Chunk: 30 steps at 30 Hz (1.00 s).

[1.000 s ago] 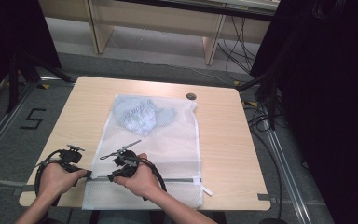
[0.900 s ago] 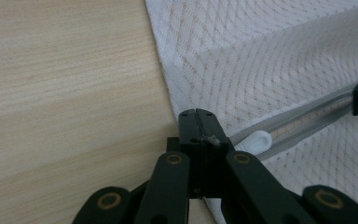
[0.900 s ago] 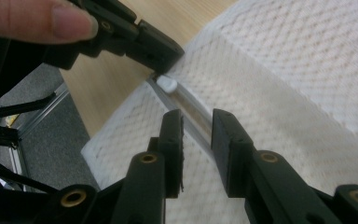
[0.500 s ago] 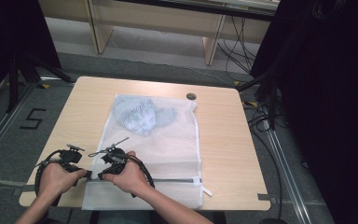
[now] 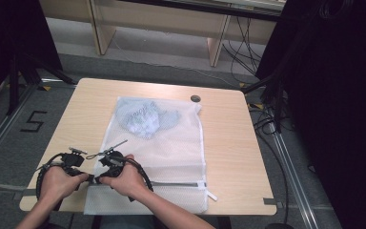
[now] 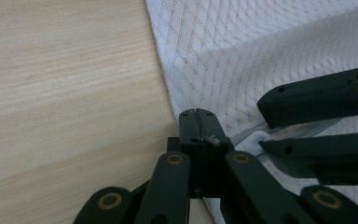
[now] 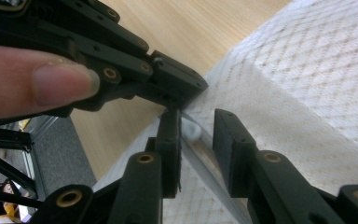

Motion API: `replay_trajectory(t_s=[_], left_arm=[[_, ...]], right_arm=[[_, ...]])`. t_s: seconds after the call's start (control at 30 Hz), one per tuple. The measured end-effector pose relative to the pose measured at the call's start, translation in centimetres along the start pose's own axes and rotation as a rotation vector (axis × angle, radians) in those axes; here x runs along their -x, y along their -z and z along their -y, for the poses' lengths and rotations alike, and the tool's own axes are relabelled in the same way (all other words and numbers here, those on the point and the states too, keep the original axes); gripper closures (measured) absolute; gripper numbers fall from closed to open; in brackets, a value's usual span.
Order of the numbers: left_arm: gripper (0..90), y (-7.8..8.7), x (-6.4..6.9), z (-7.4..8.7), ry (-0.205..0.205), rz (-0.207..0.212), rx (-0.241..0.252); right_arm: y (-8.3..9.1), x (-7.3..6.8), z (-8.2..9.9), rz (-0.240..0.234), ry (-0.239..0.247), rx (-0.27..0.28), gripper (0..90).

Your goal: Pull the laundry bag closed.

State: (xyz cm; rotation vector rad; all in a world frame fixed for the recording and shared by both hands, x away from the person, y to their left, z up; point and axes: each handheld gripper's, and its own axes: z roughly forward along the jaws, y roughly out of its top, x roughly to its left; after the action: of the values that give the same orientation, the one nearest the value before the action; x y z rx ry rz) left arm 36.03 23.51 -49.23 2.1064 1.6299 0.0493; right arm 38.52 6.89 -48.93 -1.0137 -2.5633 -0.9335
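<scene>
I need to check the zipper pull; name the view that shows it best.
The right gripper view: the white zipper pull sits close-up between the right tongs. The left gripper view shows it partly hidden; the high view hides it under hands.

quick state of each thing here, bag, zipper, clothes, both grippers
mesh laundry bag: flat on the table, near edge overhanging
zipper: looks closed, white pull at the bag's left end
garment: bunched inside the bag, far end
left gripper: shut on the bag's edge
right gripper: open, jaws just widening, astride the pull

The right gripper [image 7: 196, 140] has just been opening its jaws astride the grey zipper [image 7: 200, 161] of the white mesh bag [image 7: 307, 93]; the left gripper [image 7: 177, 86] stands at eleven o'clock.
</scene>
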Motion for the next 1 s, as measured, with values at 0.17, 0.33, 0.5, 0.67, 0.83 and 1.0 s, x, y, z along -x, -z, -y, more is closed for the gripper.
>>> replay_trajectory(t_s=[0.17,0.33,0.5,0.67,0.83,1.0], left_arm=[[89.9,0.01,-0.12,0.02,0.002,0.004,0.002],[89.9,0.0,-0.13,0.02,0.003,0.003,0.002],[89.9,0.0,-0.15,0.02,0.002,0.004,0.001],[89.9,0.0,-0.12,0.04,0.005,0.007,0.003],[90.0,-0.04,-0.02,0.17,-0.005,0.005,0.015],[90.0,-0.02,0.33,0.2,-0.022,-0.017,0.009]], right_arm=[[-0.49,-0.21,-0.1,-0.002,0.004,-0.004,75.1],[-0.58,-0.37,-0.12,0.006,0.013,-0.005,79.7],[-0.62,-0.44,-0.12,-0.006,0.016,-0.013,81.9],[-0.74,-0.64,-0.14,-0.008,0.022,-0.015,82.3],[-0.89,-0.71,0.06,-0.015,0.012,-0.032,86.6],[-0.79,-0.53,0.26,0.004,0.014,-0.046,86.8]])
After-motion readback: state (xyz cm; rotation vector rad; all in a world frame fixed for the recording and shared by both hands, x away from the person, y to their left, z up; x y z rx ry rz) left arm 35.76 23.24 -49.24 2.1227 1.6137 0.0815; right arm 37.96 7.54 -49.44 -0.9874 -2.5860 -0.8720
